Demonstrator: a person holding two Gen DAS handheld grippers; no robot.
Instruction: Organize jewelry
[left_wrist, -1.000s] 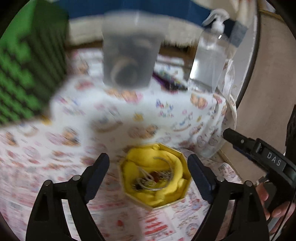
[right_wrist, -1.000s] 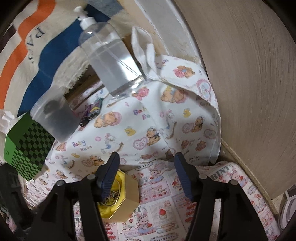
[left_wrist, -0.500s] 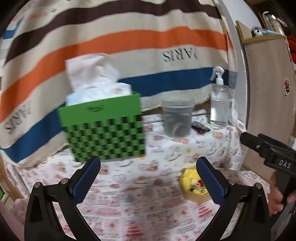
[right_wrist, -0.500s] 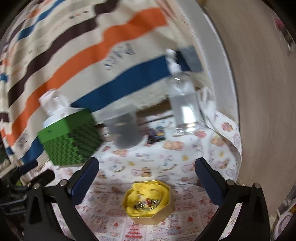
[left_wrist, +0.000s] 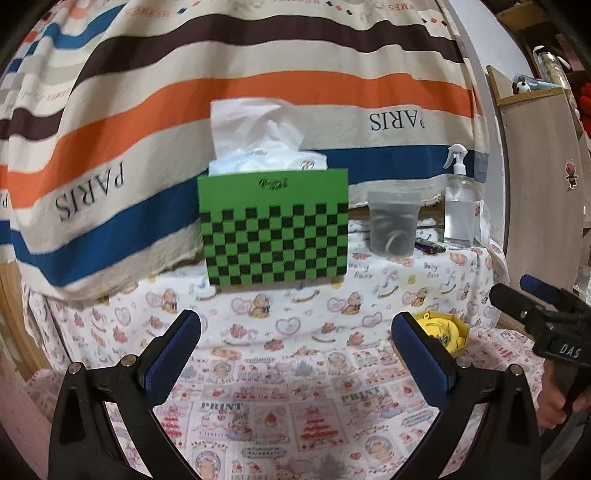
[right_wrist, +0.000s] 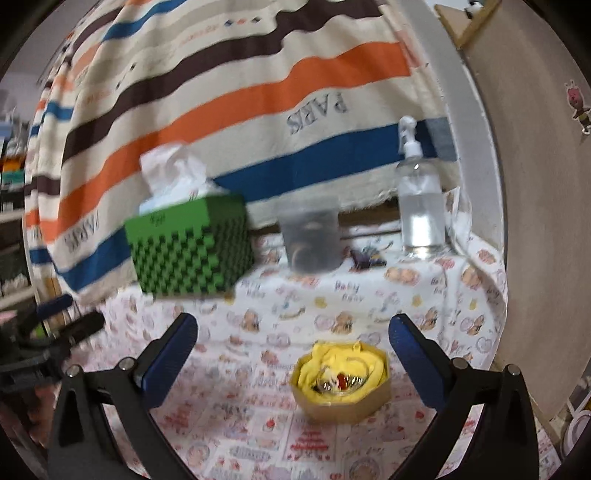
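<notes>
A gold octagonal jewelry box (right_wrist: 341, 380) lined with yellow cloth sits on the printed tablecloth (right_wrist: 258, 424), with tangled jewelry inside. My right gripper (right_wrist: 293, 350) hovers in front of it, open, with nothing between its fingers. In the left wrist view the jewelry box (left_wrist: 448, 332) lies to the right, partly behind the right fingertip. My left gripper (left_wrist: 295, 347) is open and holds nothing. The right gripper (left_wrist: 535, 310) shows at the right edge of that view, held by a hand. At the back stands a clear cup (left_wrist: 393, 229) with bangles inside.
A green checkered tissue box (left_wrist: 273, 229) stands at the back centre. A spray bottle (left_wrist: 458, 206) and dark hair clips (left_wrist: 428, 246) sit back right. A striped blanket (left_wrist: 258, 92) hangs behind. A wooden panel (right_wrist: 535, 221) borders the right side.
Both grippers have pulled back from the jewelry box and opened wider. The views have swung up, so the box looks smaller and farther away.
</notes>
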